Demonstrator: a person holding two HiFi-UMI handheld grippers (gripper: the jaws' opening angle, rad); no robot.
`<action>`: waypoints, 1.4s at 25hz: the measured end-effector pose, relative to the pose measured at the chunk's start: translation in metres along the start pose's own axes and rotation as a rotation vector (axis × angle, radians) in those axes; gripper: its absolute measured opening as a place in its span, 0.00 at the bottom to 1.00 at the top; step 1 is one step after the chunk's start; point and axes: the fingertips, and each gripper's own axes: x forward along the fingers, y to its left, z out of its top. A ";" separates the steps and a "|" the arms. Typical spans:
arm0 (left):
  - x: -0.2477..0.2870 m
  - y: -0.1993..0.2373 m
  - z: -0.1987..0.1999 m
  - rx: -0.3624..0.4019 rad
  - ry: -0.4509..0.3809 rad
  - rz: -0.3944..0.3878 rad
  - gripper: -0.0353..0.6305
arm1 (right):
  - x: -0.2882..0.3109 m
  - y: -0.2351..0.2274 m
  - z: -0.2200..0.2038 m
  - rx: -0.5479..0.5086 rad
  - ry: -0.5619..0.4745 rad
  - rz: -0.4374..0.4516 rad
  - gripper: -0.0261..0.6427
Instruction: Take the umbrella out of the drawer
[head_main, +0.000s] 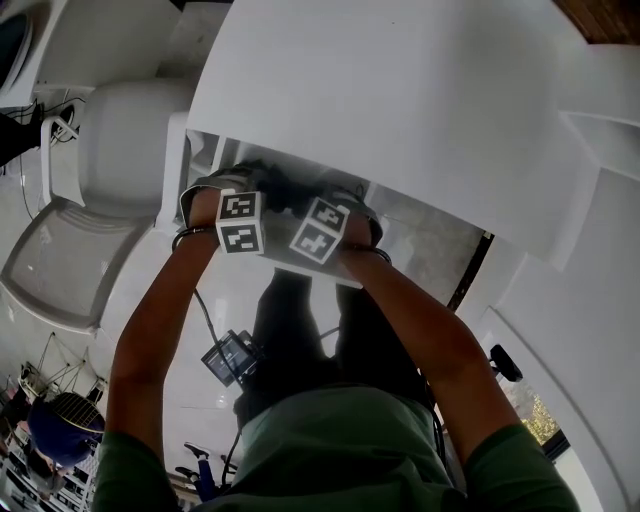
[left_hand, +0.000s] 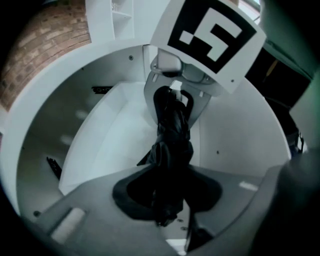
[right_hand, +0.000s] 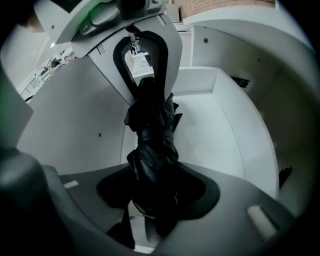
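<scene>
A folded black umbrella (left_hand: 171, 145) lies lengthwise in the open white drawer (left_hand: 110, 135). My left gripper (left_hand: 167, 202) is shut on one end of it. Across from it, my right gripper (left_hand: 182, 82) holds the other end. In the right gripper view the umbrella (right_hand: 152, 145) runs from my right gripper (right_hand: 155, 202), shut on it, up to the left gripper (right_hand: 142, 55). In the head view both marker cubes (head_main: 240, 222) (head_main: 320, 231) sit side by side over the drawer (head_main: 425, 235), and the jaws and umbrella are hidden below them.
The white cabinet top (head_main: 400, 100) overhangs the drawer. A white chair (head_main: 110, 150) stands at the left. Dark fittings sit on the drawer's side walls (left_hand: 53, 167) (right_hand: 240, 81). A small device (head_main: 230, 357) hangs on a cable at the person's waist.
</scene>
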 end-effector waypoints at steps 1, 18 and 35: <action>-0.006 0.000 0.002 -0.001 0.000 0.006 0.23 | -0.006 0.001 0.001 0.000 -0.007 -0.004 0.36; -0.124 -0.006 0.060 0.050 -0.011 0.118 0.17 | -0.133 0.006 0.012 -0.015 -0.106 -0.117 0.36; -0.228 -0.016 0.128 0.146 -0.010 0.234 0.16 | -0.254 0.013 0.006 -0.024 -0.193 -0.205 0.36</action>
